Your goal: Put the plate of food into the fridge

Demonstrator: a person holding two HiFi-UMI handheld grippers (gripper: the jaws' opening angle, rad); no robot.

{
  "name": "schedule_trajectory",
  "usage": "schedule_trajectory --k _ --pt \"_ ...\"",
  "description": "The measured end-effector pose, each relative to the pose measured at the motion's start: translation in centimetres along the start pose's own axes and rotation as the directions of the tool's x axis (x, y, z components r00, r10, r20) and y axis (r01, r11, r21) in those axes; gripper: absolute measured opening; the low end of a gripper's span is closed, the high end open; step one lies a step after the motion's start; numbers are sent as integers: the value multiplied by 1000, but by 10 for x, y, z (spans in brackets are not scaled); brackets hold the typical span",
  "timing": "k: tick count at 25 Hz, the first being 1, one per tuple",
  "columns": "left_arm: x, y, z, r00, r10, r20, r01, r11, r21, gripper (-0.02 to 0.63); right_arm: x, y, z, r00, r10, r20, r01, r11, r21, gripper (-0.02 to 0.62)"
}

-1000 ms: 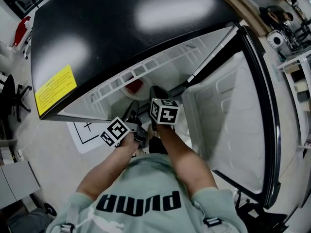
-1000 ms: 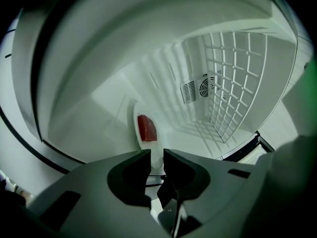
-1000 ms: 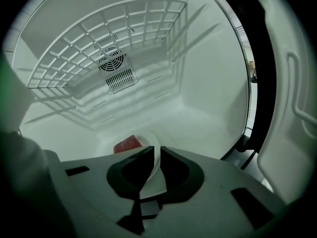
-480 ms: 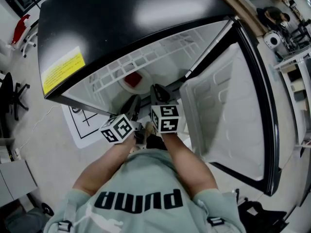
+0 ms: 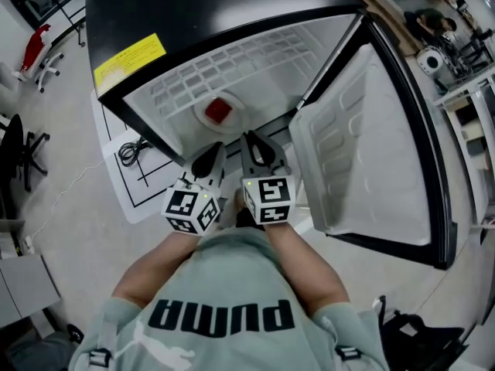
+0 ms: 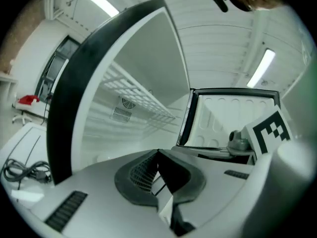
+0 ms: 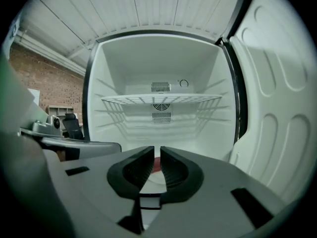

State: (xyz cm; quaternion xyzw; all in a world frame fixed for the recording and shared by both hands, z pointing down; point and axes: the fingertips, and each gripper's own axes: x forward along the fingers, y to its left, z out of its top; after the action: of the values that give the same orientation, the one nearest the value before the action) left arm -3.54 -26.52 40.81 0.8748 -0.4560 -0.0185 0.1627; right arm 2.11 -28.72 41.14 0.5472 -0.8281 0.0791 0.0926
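The fridge [image 5: 232, 22] stands with its door [image 5: 363, 145] swung wide to the right. In the head view the plate [image 5: 235, 119] lies inside on the white interior, with the red food [image 5: 219, 110] on it. It appears to rest on the fridge floor below the wire shelf [image 7: 161, 99], though the steep angle makes the level hard to judge.

Both grippers are held side by side just outside the opening, pointing in towards the plate and clear of it. The left gripper [image 5: 209, 155] has its claw drawn together at the tips, with nothing gripped; its own view looks obliquely past the dark fridge edge into the cabinet, with the other gripper's marker cube [image 6: 270, 128] at the right. The right gripper [image 5: 254, 144] has its claw closed to a thin slit and is also empty. In its view the red food [image 7: 156, 163] shows through that slit, well behind the jaws, with the door's moulded inner panel [image 7: 277, 83] at the right.

A yellow label [image 5: 129, 59] sits on the fridge's black top. On the floor to the left lies a white sheet with black lines [image 5: 143, 199], with a coiled cable [image 5: 133, 151] on it.
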Motion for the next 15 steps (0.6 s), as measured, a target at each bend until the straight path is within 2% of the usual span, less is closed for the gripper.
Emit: schedule_trajectory --k 3,7,15 --pt "-20 -12 10 999 -22 25 20 995 96 5 -20 15 5 1000 -6 21 6 1000 -20 44" --pt "-47 -23 14 998 -44 35 38 986 160 5 -45 30 5 999 -27 41 27 1000 -9 44" --pt "-93 -32 9 999 -32 30 26 985 170 5 -93 51 3 998 -63 31 64 998 -27 44"
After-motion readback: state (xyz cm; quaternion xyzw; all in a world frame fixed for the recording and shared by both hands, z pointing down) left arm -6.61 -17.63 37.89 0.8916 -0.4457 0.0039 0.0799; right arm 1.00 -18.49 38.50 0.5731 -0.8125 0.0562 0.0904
